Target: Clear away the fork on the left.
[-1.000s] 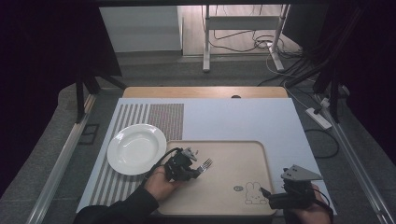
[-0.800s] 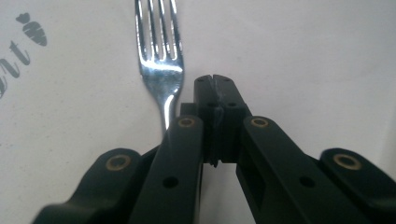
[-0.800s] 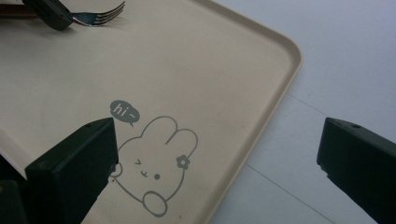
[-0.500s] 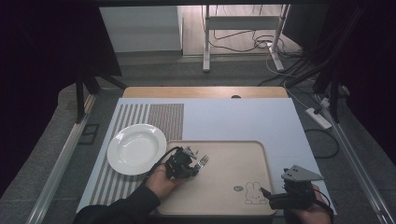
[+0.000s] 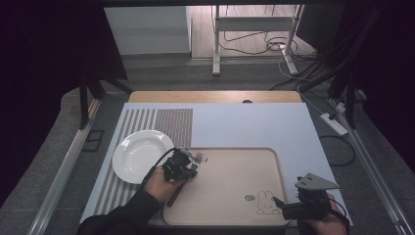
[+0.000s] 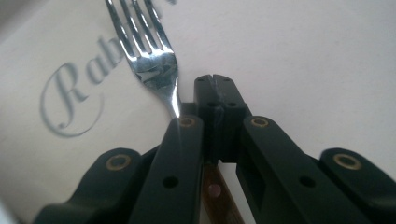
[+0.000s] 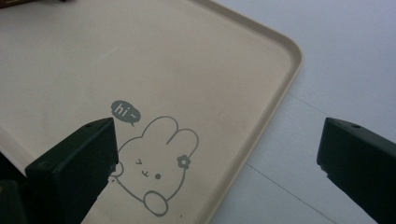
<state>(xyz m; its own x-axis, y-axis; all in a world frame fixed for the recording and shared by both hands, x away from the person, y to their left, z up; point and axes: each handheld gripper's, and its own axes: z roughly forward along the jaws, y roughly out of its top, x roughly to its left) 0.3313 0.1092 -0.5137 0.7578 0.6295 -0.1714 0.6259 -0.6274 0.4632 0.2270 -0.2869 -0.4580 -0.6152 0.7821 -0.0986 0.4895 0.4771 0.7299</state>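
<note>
So your left claw [image 5: 188, 165] is clamped tight on the fork [image 6: 152, 60]. In the left gripper view the jaws are pinched together with the neck of the fork squeezed alongside them, and its wooden handle pokes out underneath. From above, the tines [image 5: 199, 157] stick out past the claw at the tray's [image 5: 274, 196] far left corner.

What's changed: over the last second you've carried the fork a bit left, toward the white plate [image 5: 139, 155], and it now sits right at the tray's edge instead of further in. Looks to me like you're taking it off the tray to lay it by the plate on the striped placemat [image 5: 161, 120], so the pickup is done and the placing is what's left.

Your right claw [image 5: 279, 201] is wide open with nothing between the jaws, parked by the tray's near right corner, next to the bunny print [image 7: 154, 172]. It hasn't budged.
</note>
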